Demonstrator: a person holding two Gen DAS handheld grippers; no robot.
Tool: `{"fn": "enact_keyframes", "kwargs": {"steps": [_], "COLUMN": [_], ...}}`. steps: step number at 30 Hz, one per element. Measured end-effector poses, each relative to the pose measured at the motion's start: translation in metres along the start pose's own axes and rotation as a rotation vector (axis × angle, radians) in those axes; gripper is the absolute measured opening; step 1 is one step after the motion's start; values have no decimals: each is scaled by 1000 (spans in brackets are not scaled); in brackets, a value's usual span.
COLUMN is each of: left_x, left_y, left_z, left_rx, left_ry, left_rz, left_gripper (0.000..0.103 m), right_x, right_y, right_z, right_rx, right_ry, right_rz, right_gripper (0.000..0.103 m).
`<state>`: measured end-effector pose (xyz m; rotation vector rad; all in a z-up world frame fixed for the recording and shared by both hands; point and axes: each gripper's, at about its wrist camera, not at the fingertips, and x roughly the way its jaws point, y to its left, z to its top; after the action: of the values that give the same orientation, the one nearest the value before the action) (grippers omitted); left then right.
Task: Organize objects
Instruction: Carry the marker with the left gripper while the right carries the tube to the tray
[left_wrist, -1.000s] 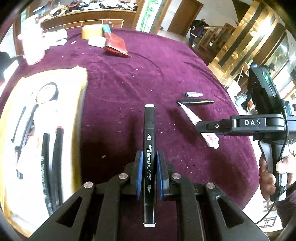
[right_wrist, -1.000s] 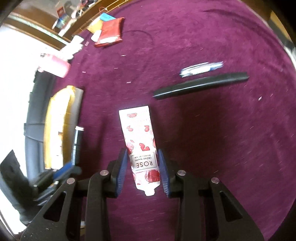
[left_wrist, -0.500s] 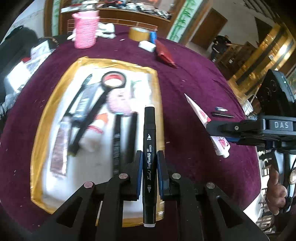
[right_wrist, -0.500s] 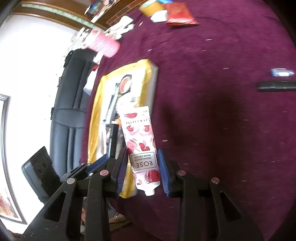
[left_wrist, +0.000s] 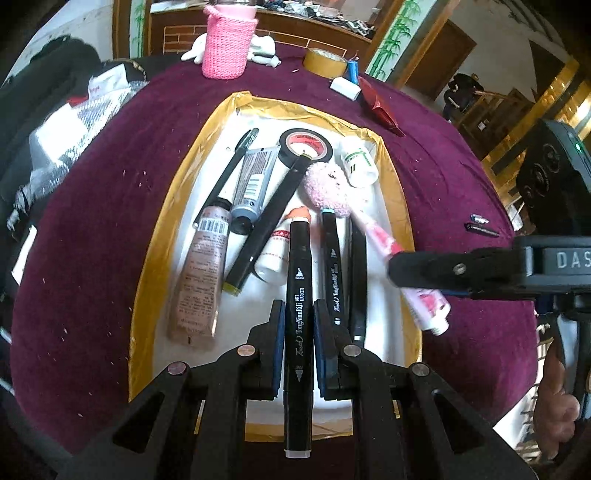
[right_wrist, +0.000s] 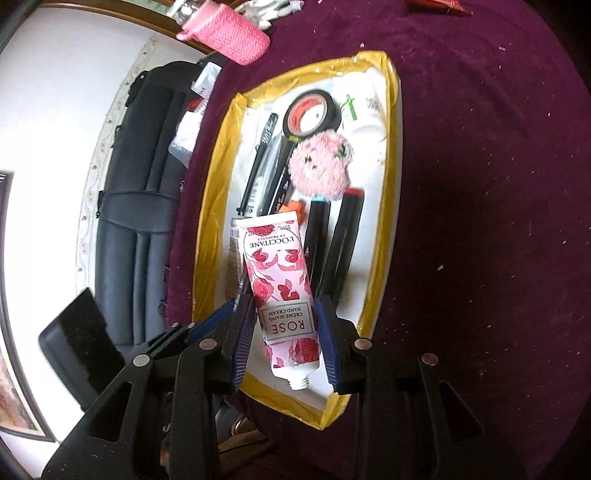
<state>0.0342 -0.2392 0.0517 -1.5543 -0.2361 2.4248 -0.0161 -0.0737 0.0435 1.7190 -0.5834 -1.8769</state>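
While the left gripper (left_wrist: 298, 328) is clamped on a black marker (left_wrist: 298, 317) above the gold-edged tray (left_wrist: 155, 243), the right gripper (right_wrist: 284, 325) holds a rose hand cream tube (right_wrist: 282, 291) over the same tray. Only the left view shows the pen (left_wrist: 482, 229) and small battery (left_wrist: 479, 220) on the purple cloth (left_wrist: 443, 177) — the right view shows a black chair (right_wrist: 144, 206).

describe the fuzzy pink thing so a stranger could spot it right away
Find the gold-rimmed tray on the purple tablecloth. Toward its far end, beside the black tape roll, lies the pink pompom, the only soft, fluffy item among hard pens and tubes.
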Motion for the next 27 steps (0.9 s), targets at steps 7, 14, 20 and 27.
{"fn": "enact_keyframes", "kwargs": {"steps": [7,14,20,27], "left_x": [-1,3,11,12], "left_y": [-4,-19,-8,-11], "left_z": [0,-7,-4,-4], "left_rx": [34,89,49,73], "left_ry": [10,33,45,35], "left_rz": [-18,-37,-10,22], "left_gripper": [11,11,12,12], "right_x": [12,17,18,20], "right_y": [7,14,14,14], "right_z": [-3,-4,-3,-4], "right_rx": [-2,-44,-74,-96], "right_ry": [-2,-19,-27,-23], "right_rz": [-52,-160,-244,-277], "right_gripper": [32,32,32,32]}}
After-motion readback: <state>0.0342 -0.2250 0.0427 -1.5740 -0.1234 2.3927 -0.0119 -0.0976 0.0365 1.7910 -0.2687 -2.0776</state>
